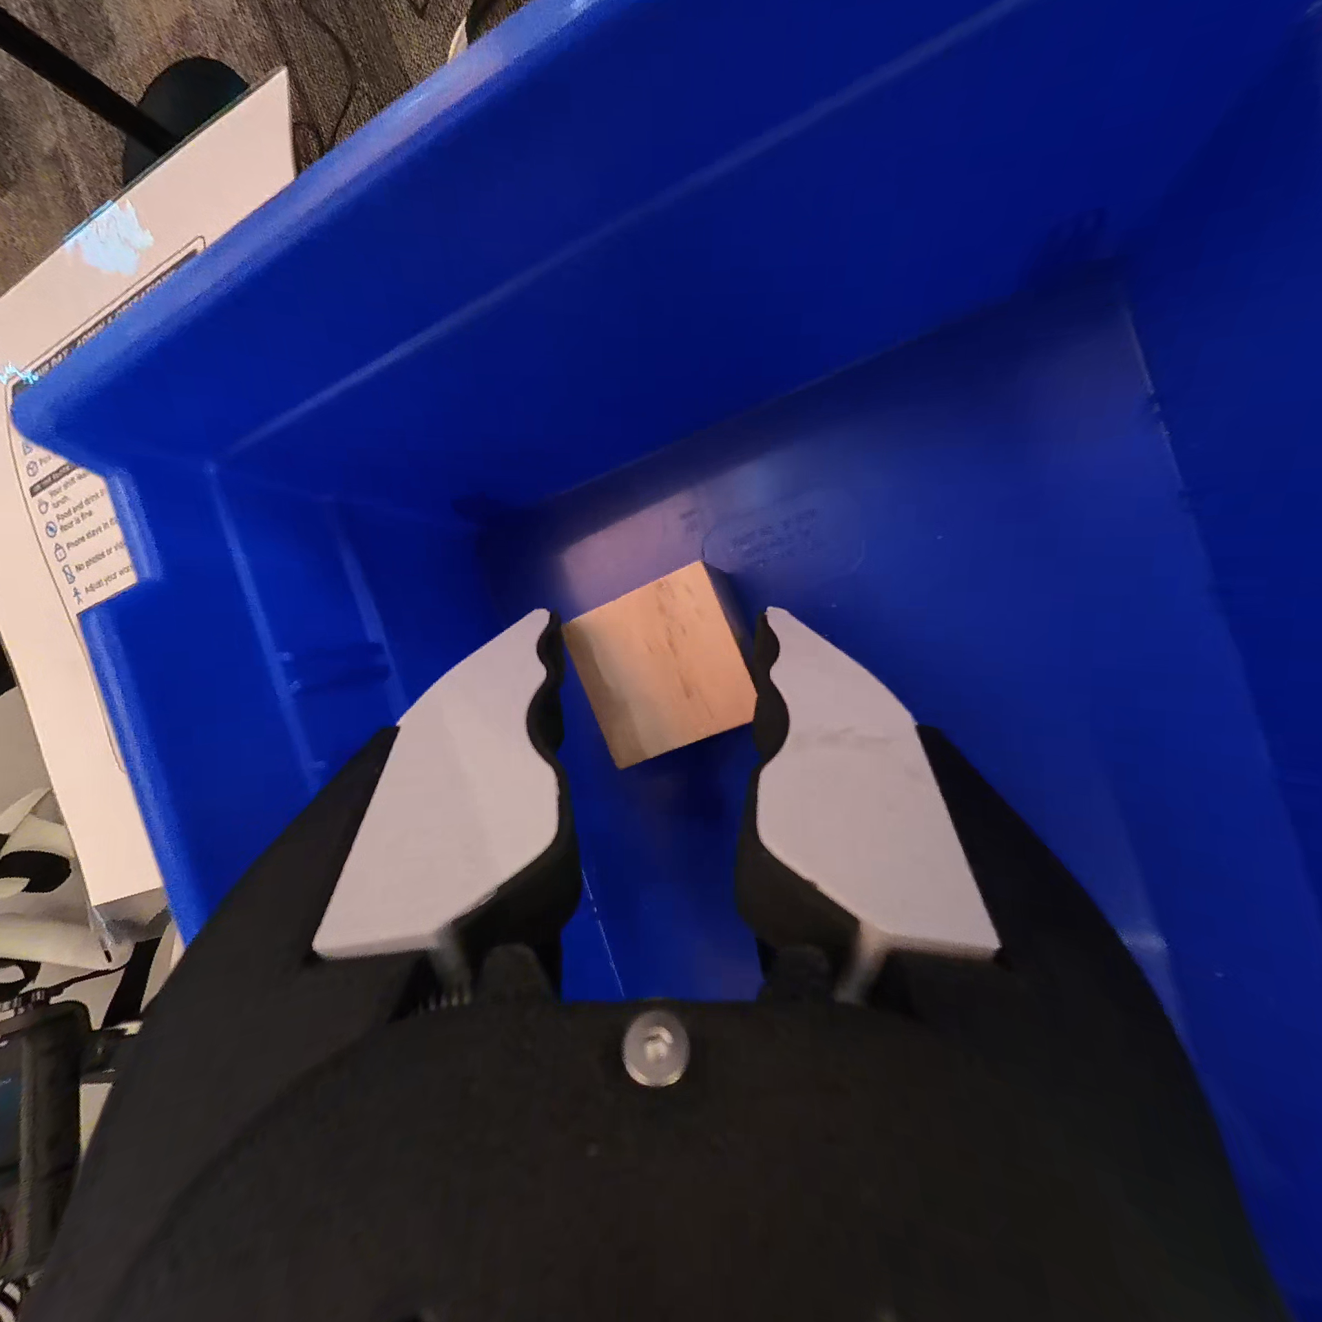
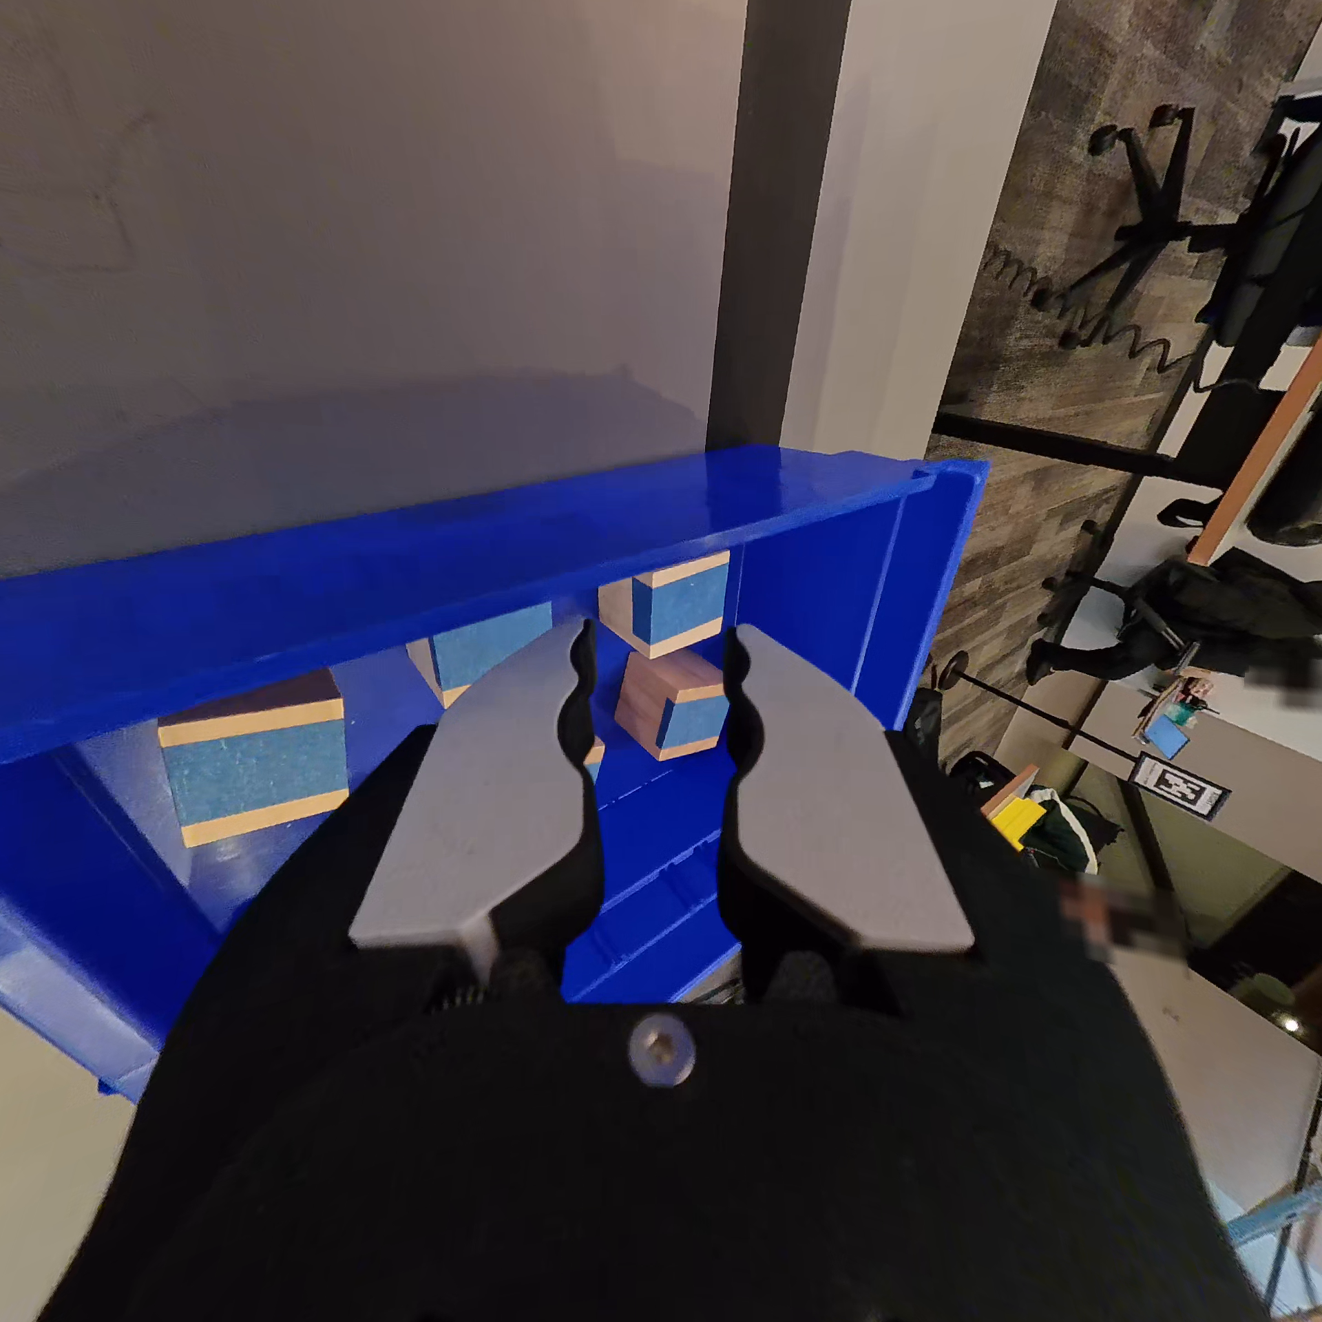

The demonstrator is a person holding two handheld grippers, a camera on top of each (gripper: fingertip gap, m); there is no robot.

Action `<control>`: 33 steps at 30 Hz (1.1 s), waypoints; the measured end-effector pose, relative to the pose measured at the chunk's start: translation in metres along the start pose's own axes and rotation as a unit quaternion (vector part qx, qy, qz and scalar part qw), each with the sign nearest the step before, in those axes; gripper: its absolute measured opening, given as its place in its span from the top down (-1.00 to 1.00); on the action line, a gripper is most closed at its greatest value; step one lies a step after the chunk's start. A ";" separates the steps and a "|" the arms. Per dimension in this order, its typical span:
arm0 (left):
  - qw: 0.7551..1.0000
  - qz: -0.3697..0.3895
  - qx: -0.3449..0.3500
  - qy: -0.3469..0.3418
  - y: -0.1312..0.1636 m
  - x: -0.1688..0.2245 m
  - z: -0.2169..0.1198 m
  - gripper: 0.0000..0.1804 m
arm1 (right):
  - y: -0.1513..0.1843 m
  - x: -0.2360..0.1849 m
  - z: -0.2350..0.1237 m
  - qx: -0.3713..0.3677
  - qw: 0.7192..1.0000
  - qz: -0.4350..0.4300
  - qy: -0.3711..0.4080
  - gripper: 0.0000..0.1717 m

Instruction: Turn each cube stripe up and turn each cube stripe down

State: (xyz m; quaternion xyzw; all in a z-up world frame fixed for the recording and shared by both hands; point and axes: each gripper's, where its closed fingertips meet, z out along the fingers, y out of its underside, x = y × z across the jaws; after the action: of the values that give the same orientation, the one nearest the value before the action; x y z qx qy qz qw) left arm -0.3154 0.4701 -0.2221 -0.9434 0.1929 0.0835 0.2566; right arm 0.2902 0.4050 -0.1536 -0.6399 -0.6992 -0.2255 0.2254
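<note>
Right now the left gripper (image 1: 658,679) reaches into the blue bin (image 1: 930,358), jaws open and straddling a plain-faced wooden cube (image 1: 662,662) lying skewed between the fingertips, pads not clearly pressing, no stripe visible.

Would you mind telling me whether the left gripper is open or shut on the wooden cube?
Open: the left gripper straddles the plain wooden cube with blue bin floor visible beside both pads.
</note>
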 end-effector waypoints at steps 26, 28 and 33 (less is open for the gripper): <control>0.623 0.055 0.629 0.461 -0.113 0.167 -0.392 0.47 | -0.176 0.053 -0.256 0.432 0.824 0.074 0.360 0.40; 0.599 0.069 0.617 0.506 -0.113 0.212 -0.395 0.47 | -0.198 0.042 -0.262 0.457 0.810 0.069 0.360 0.35; 0.567 0.075 0.566 0.594 -0.107 0.307 -0.382 0.48 | -0.235 0.018 -0.252 0.483 0.806 0.053 0.337 0.22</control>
State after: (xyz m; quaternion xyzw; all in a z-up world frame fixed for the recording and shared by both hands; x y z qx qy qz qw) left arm 0.0301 0.2594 0.0739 -0.4243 0.3797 -0.6029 0.5589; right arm 0.0612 0.2486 0.0524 -0.3682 -0.5627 -0.0481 0.7386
